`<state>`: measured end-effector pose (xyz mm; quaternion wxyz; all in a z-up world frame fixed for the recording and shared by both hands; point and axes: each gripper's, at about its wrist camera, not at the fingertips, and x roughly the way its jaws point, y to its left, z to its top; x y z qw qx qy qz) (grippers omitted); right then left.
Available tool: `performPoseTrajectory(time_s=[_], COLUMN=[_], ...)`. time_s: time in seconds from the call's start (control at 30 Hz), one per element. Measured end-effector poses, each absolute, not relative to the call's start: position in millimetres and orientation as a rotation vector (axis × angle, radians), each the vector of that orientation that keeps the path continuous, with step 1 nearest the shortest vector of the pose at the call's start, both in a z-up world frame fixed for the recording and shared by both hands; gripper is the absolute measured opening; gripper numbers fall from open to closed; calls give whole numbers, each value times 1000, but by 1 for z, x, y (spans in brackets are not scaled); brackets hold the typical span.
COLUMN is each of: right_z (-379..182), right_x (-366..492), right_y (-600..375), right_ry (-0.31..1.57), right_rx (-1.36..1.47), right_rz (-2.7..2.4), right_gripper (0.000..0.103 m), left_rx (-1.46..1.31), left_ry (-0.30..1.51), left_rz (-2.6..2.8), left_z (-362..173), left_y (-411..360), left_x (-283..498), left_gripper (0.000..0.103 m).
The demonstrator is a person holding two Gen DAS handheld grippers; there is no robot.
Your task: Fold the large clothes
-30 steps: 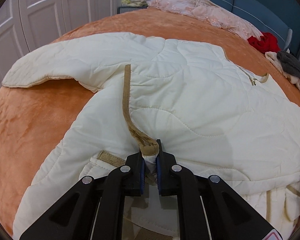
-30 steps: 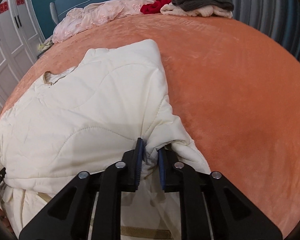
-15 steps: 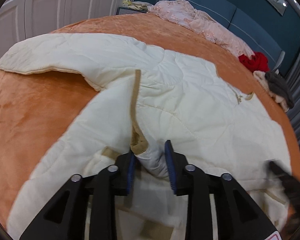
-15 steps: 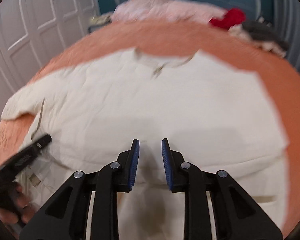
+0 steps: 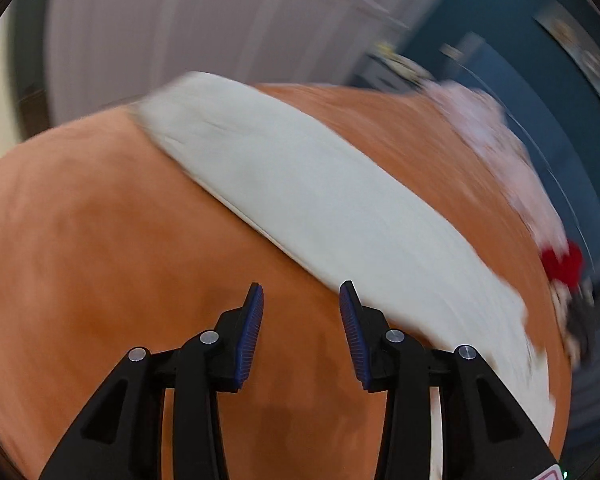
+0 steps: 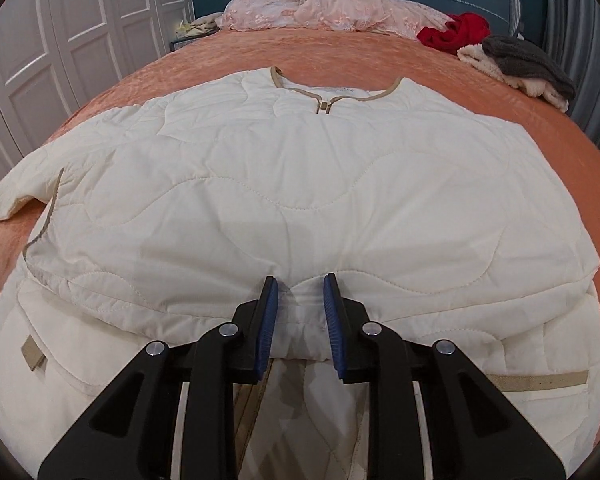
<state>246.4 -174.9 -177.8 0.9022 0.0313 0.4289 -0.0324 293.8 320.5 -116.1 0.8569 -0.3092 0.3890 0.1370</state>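
**Kid:** Since the quilted cream jacket (image 6: 300,184) is lying flat on the orange bed (image 6: 520,92), is the folding done?

**Helper:** Not yet. It lies spread out in the middle of the bed, collar toward the far end. Its bottom part looks turned up over the body, so I think one fold is made.

**Kid:** What about the sleeves?

**Helper:** One sleeve (image 5: 284,168) sticks out long and flat to the side. It has to be tucked in. On the other side I can't see a sleeve sticking out, so that one may be tucked already, but I can't tell.

**Kid:** What is the right gripper (image 6: 300,284) doing?

**Helper:** Its fingers are a little apart, right at the folded edge. A soft bump of jacket sits between them. I can't tell if they are pinching it.

**Kid:** And the left gripper (image 5: 300,292)?

**Helper:** Its fingers are opening, with nothing between them, only the bed below. It is over the bed just beside the long sleeve. That view is blurry.

**Kid:** What else is there?

**Helper:** A pink cloth (image 6: 324,4), a red garment (image 6: 456,32) and a grey knit (image 6: 528,60) wait at the far end.
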Motion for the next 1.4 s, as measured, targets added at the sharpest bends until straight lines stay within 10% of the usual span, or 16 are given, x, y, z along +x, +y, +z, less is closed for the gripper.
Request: performPoseTrajectory(time_s=[0.43,0.53,0.67,1.1,1.4], right_z=[-179,-179,-180,-139,-124], right_x=[245,245,245,190,128], right_y=[-172,-173,-173,-195,-261], right_ry=[868,868,866,789,776], right_rx=[43,44,45,132,239], right_rz=[-82,-82,-83,-113,-216], right_gripper=[23,23,23,42,44], left_rx=[-1033,-993,-894,-455,-328], left_ry=[741,763,723,574,751], left_rz=[429,415,354,-178,-455], left_z=[-147,-143,-111,83,47], left_y=[435,437,426,168,-44], left_x=[340,353,358,353,319], left_gripper=[37,8,3,3,4])
